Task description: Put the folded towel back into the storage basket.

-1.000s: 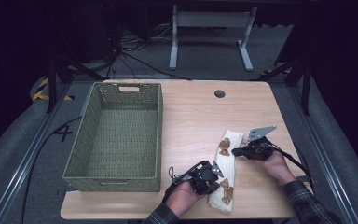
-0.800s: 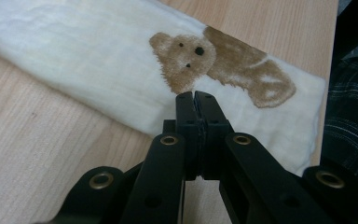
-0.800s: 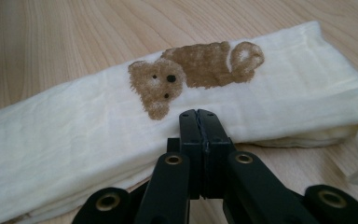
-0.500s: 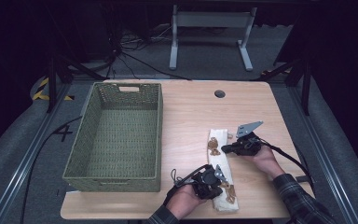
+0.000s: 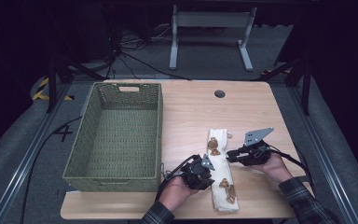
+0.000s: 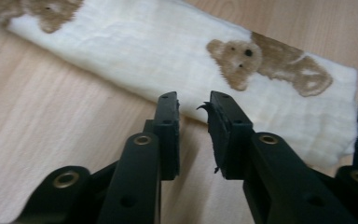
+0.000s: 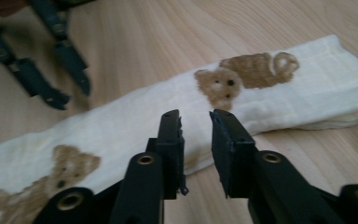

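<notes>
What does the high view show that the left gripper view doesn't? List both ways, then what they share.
High view, not left gripper view: the green woven basket left of the cloth, and the right gripper at the cloth's right edge. Left gripper view, not high view: the left gripper close up, jaws slightly apart, just been opening like the right's, nothing between them, one pad frayed. Shared: the bear-print cloth on the wooden table.

My right gripper [image 7: 195, 122] has just been opening its two black jaws; a narrow gap stands between them with nothing in it. Just beyond their tips I see the folded cream cloth printed with brown teddy bears [image 7: 135, 123], lying flat across the pale wooden table [image 7: 168, 37]. The left gripper [image 7: 60, 81] shows blurred at top left.
</notes>
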A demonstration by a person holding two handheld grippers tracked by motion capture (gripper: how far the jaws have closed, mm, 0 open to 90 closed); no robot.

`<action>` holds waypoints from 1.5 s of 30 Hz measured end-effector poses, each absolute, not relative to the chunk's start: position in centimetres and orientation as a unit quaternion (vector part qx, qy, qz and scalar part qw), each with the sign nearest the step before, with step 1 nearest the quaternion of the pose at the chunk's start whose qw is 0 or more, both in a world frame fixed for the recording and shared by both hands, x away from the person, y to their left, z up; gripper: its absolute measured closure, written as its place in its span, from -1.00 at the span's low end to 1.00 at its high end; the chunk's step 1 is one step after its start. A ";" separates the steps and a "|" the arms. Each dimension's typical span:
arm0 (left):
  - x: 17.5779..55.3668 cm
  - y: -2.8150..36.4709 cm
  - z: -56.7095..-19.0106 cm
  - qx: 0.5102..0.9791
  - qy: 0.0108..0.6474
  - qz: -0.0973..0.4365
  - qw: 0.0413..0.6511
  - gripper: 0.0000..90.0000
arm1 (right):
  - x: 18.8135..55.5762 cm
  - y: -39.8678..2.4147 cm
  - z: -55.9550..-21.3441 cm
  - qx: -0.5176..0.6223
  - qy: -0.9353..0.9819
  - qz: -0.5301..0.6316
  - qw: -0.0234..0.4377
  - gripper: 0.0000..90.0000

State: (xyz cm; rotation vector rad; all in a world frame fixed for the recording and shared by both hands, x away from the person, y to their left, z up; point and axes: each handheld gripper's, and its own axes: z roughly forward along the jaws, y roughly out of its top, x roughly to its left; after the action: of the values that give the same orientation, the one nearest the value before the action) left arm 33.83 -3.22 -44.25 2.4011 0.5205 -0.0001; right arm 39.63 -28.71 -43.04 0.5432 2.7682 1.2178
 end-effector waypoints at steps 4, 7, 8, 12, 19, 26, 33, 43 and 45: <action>34.2 -2.7 -44.2 0.913 0.218 0.012 0.346 0.35 | 37.9 -28.2 -42.8 0.150 0.905 0.396 0.030 0.30; 34.6 -2.4 -44.4 0.912 0.221 0.019 0.345 0.15 | 36.6 -27.4 -42.9 0.130 0.913 0.387 0.024 -0.01; 34.6 -2.4 -44.4 0.912 0.221 0.020 0.344 0.11 | 36.2 -27.1 -43.0 0.121 0.917 0.380 0.023 -0.10; 34.8 -2.5 -44.6 0.913 0.221 0.026 0.343 -0.07 | 35.0 -25.9 -43.5 0.095 0.924 0.370 0.025 -0.38; 34.9 -2.4 -44.7 0.911 0.224 0.033 0.343 -0.28 | 34.5 -25.2 -44.7 0.069 0.931 0.359 0.010 -0.59; 35.0 -2.5 -45.0 0.911 0.226 0.031 0.342 -0.30 | 34.5 -24.5 -45.9 0.050 0.939 0.340 0.025 -0.71; 35.0 -2.5 -45.1 0.912 0.227 0.032 0.341 -0.31 | 34.4 -24.5 -46.1 0.049 0.939 0.340 0.028 -0.67; 34.9 -2.7 -45.0 0.914 0.225 0.032 0.337 -0.30 | 34.1 -25.0 -45.7 0.059 0.936 0.346 0.031 -0.04; 35.0 -2.7 -45.1 0.913 0.224 0.033 0.339 -0.30 | 34.1 -25.1 -45.6 0.061 0.935 0.347 0.029 0.16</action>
State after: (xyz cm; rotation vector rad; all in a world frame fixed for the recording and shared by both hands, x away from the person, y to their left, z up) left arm 34.98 -2.69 -45.08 2.3778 0.5832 0.0852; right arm 34.08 -25.14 -45.58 0.1885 2.8849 1.0715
